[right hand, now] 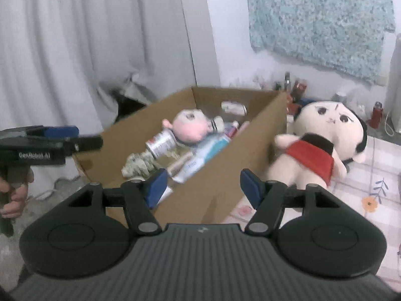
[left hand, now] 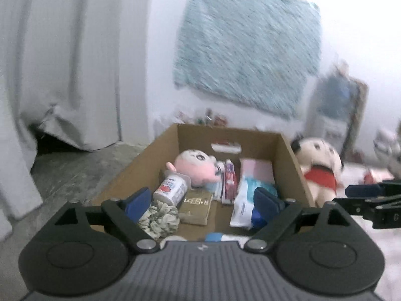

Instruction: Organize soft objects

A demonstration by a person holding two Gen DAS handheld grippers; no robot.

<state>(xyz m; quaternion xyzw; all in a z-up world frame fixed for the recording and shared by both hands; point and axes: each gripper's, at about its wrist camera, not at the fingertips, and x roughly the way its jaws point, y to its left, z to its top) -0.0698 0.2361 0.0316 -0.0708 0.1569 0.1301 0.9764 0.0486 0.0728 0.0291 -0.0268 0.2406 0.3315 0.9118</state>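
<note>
A brown cardboard box (left hand: 163,148) (right hand: 225,173) holds a small pink plush head (left hand: 194,166) (right hand: 189,126), a patterned fabric scrunchie (left hand: 160,217) (right hand: 137,164), a can (left hand: 171,188) (right hand: 161,143), tubes and packets. A large cream plush doll with a red skirt (left hand: 319,164) (right hand: 323,140) lies outside, against the box's right wall. My left gripper (left hand: 203,198) stands open above the near end of the box, nothing between its blue pads. My right gripper (right hand: 204,183) is open over the box's near right wall, empty. In the right wrist view the left gripper (right hand: 62,138) shows side-on at left, held by a hand (right hand: 15,195).
White curtains (right hand: 87,37) hang behind the box on the left. A teal textured cloth (left hand: 248,50) (right hand: 320,20) hangs on the wall. Small bottles and clutter (right hand: 295,87) line the wall base. A floral checked sheet (right hand: 371,188) covers the surface under the large doll.
</note>
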